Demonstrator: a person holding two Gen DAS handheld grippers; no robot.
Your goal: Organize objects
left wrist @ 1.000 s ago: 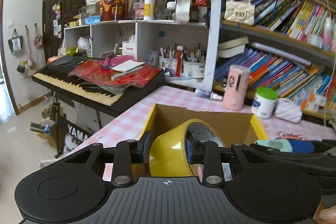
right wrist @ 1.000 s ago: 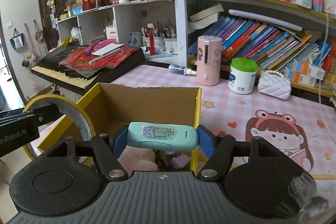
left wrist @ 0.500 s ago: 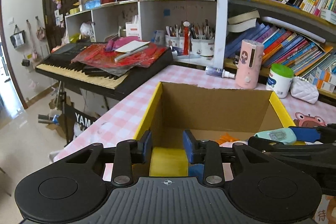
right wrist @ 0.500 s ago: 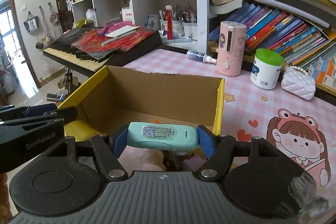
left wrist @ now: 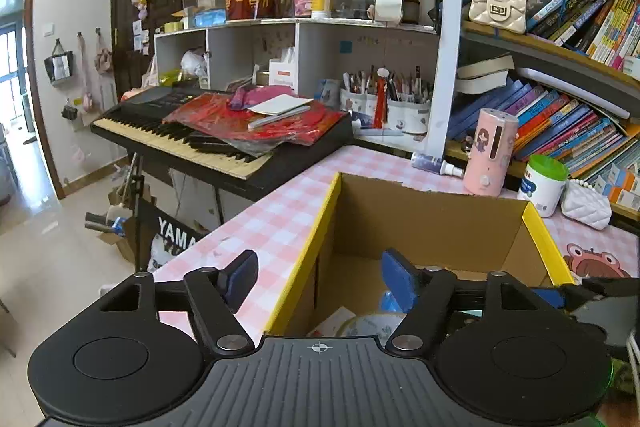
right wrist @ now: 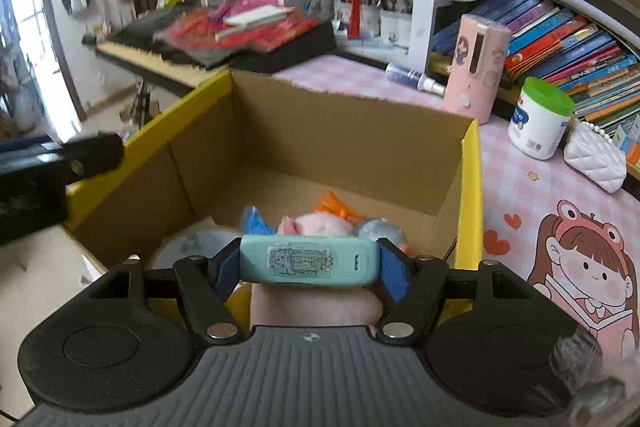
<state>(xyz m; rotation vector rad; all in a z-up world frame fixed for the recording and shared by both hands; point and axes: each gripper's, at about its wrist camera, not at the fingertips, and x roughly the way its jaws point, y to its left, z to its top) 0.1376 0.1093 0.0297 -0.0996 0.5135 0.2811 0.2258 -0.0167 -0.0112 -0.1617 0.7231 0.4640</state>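
Cardboard box with yellow edges sits on the pink checked table, straight ahead of and below both claws, and it is where the loose things are being gathered. The right claw is clenched on one teal case, held crosswise between its two blue pads, hanging over the near part of the box. The left claw is spread wide and holds nothing; it straddles the box's left wall, one pad outside over the table and one pad inside. Just beyond the teal case, down in the box, I count one pink plush toy, one orange clip, one blue piece, one greyish ball and one round pale object toward the left; anything under the claw bodies is hidden. Risks, as I judge them: the case is gripped only by its short ends, so a loose squeeze or a jolt could let it twist out early and land on the plush, from which it may bounce or slide. Releasing too close to the near wall could drop it on the rim or outside. The left claw sits across the box's wall, so a careless pull could catch the cardboard and drag or tip the box. Beyond the box to the right stand one pink cylinder, one green-lidded tub and one white quilted purse, well clear of both claws.
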